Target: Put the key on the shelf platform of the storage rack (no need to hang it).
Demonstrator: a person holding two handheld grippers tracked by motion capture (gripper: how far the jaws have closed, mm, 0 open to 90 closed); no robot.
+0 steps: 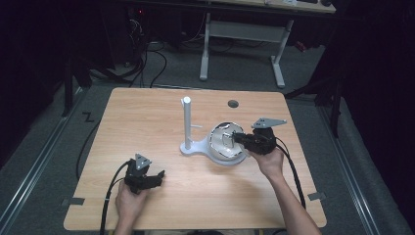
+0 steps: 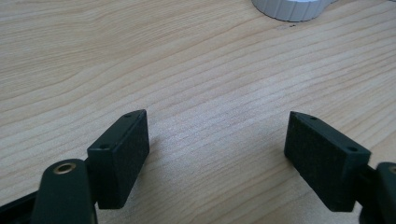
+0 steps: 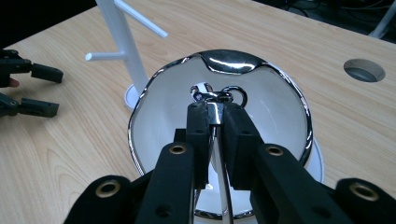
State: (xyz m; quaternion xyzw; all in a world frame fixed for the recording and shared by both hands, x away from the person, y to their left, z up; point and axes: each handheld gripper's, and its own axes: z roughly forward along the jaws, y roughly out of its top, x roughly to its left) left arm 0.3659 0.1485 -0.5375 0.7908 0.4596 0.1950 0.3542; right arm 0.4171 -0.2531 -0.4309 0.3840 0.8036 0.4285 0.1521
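A white bowl (image 3: 275,107) with a chrome rim sits on the round end of a white stand base (image 1: 195,147). The stand's upright post (image 1: 186,120) carries thin side pegs (image 3: 140,18). My right gripper (image 3: 215,109) is over the bowl, shut on a small shiny metal clasp with a ring (image 3: 224,95); a thin metal strand hangs down between the jaws. In the high view the right gripper (image 1: 236,138) reaches into the bowl (image 1: 222,147) from the right. My left gripper (image 2: 217,140) rests open on the wooden table, empty, at the front left (image 1: 159,176).
The wooden table (image 1: 147,117) has a round cable hole (image 1: 233,104) at the back behind the bowl. The stand's white base edge (image 2: 292,7) lies ahead of the left gripper. Cables trail from both grippers off the front edge. A desk frame (image 1: 242,34) stands on the floor beyond.
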